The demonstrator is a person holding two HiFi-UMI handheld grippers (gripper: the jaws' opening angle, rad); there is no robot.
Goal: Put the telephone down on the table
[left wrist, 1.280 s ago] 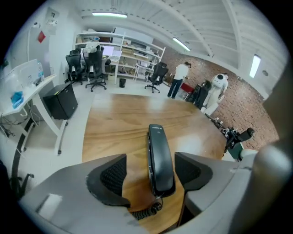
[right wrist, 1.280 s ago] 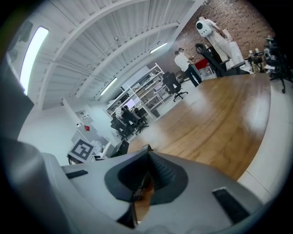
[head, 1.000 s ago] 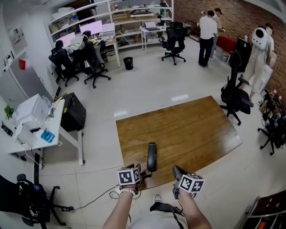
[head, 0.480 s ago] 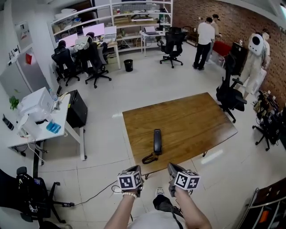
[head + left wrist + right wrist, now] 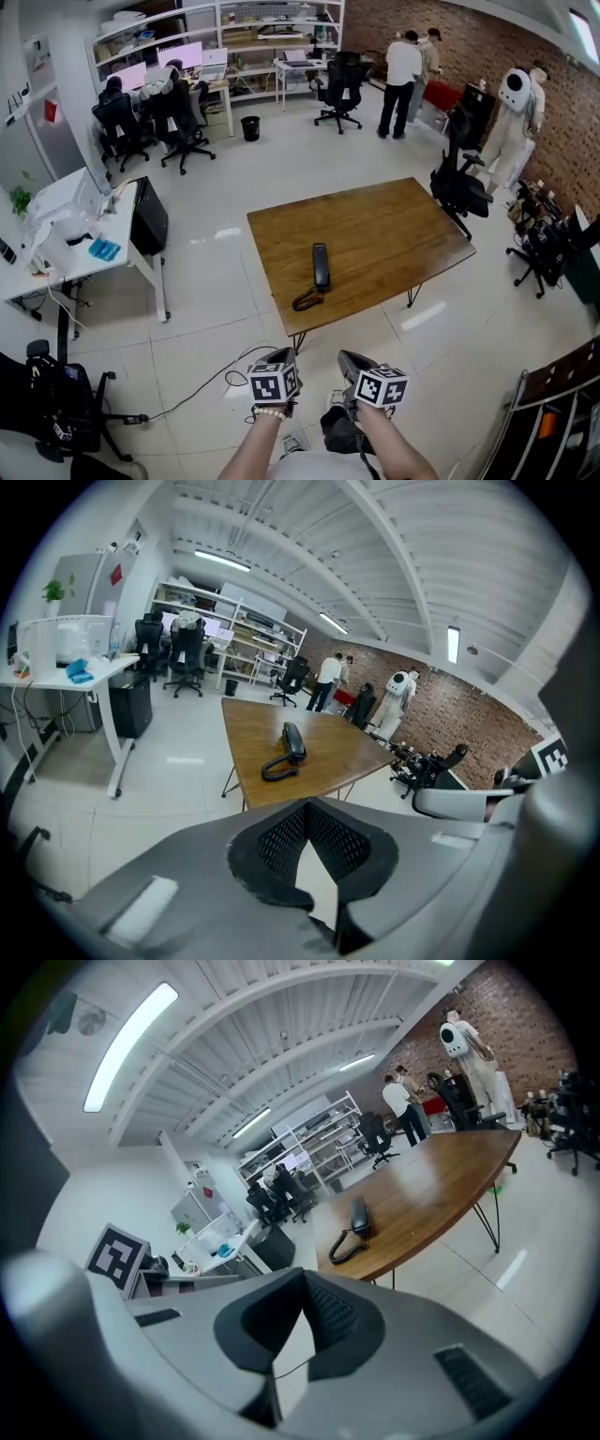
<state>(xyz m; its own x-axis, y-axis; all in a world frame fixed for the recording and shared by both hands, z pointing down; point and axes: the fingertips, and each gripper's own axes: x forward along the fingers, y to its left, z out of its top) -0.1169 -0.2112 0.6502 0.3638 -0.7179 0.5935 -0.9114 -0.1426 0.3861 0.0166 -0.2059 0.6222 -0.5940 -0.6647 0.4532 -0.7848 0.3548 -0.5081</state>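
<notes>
The telephone (image 5: 321,265) lies flat on the brown wooden worktop (image 5: 394,234). It is black and sits close to the near edge. Its curly cord (image 5: 306,299) lies in a loop at its near end, right by that edge. Nothing is touching the telephone.

The person holds both grippers low, over the pale floor (image 5: 206,281), well apart from the worktop. The left gripper (image 5: 278,357) has its jaws pressed together, with nothing between them. The right gripper (image 5: 349,361) also has its jaws pressed together at the tips and holds nothing. Both grippers point toward the worktop, and both gripper views show the telephone far ahead.

Each gripper has a cube on it. The left cube (image 5: 272,382) and the right cube (image 5: 381,386) show black and white square patterns, not letters.

A black chair (image 5: 457,187) stands at the far right corner of the worktop. A white desk (image 5: 84,253) stands at the left side of the room. Two people (image 5: 403,70) stand far off by the brick wall.
</notes>
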